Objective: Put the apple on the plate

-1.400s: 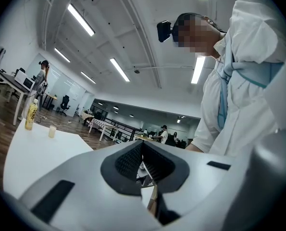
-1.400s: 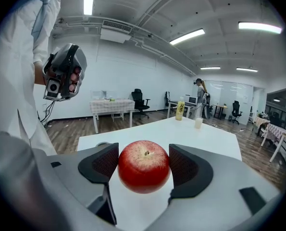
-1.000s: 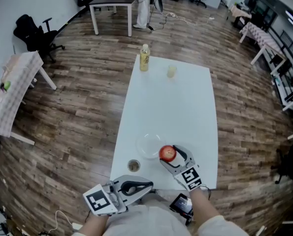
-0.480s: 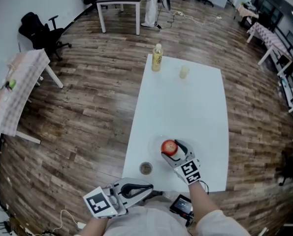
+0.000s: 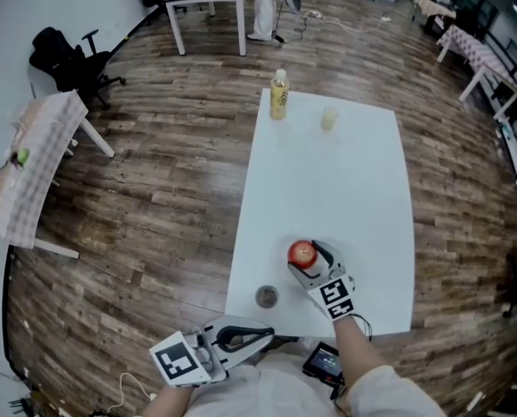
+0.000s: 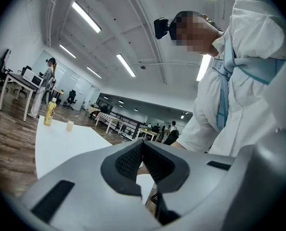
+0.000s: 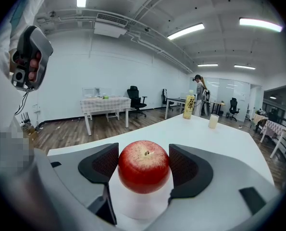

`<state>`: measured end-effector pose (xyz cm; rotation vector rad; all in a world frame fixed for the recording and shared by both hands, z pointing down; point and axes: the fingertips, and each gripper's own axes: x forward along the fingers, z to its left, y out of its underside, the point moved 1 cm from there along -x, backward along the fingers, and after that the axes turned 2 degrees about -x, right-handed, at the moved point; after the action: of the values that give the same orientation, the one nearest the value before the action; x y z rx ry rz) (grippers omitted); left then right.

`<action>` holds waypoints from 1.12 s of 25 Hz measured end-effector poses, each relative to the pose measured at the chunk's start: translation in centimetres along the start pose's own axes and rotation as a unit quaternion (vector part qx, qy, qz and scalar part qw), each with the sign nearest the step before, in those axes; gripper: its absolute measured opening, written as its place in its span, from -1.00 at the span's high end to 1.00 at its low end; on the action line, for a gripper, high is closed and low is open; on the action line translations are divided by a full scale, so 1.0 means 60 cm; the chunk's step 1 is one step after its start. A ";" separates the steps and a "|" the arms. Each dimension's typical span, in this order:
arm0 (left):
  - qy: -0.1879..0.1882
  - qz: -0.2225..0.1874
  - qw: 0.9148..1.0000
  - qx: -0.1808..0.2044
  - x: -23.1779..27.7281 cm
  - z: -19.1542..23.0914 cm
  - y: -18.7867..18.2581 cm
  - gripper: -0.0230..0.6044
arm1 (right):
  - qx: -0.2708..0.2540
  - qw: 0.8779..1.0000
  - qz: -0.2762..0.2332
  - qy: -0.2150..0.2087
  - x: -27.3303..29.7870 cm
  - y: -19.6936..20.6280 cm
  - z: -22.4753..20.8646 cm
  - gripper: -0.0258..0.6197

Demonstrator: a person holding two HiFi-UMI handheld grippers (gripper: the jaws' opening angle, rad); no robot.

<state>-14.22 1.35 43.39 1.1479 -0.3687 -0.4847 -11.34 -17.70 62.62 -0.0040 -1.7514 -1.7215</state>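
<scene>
A red apple [image 5: 301, 253] is near the front of the white table [image 5: 345, 181], with my right gripper [image 5: 313, 260] shut on it. In the right gripper view both pads touch the sides of the apple [image 7: 143, 166], stem up, and a pale plate [image 7: 133, 207] lies right under it. From the head view the plate is barely visible beneath the apple. My left gripper [image 5: 241, 335] is off the table's front edge, close to the person's body. In the left gripper view its pads [image 6: 130, 159] meet with nothing between them.
A yellow bottle [image 5: 279, 94] and a small pale cup [image 5: 329, 118] stand at the table's far end. A small round tin [image 5: 267, 297] sits left of the apple by the front edge. A dark handheld device [image 5: 326, 360] hangs at the person's waist. Wooden floor surrounds the table.
My right gripper has carried the apple left, from beside the plate to over it. The head view has shifted. The left gripper stays low by the body.
</scene>
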 end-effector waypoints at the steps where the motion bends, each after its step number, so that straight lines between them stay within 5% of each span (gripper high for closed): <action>1: 0.001 0.003 1.000 -0.001 -0.002 -0.001 0.002 0.92 | -0.001 1.000 0.001 0.002 0.002 0.003 0.001 -0.15; 28: 0.007 0.022 1.000 -0.011 -0.039 -0.012 0.034 0.92 | 0.010 0.999 -0.003 0.044 0.030 0.031 0.012 -0.15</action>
<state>-15.47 3.87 44.95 1.1182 -0.3747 -0.4407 -12.22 -17.62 65.17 0.0846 -1.7058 -1.6816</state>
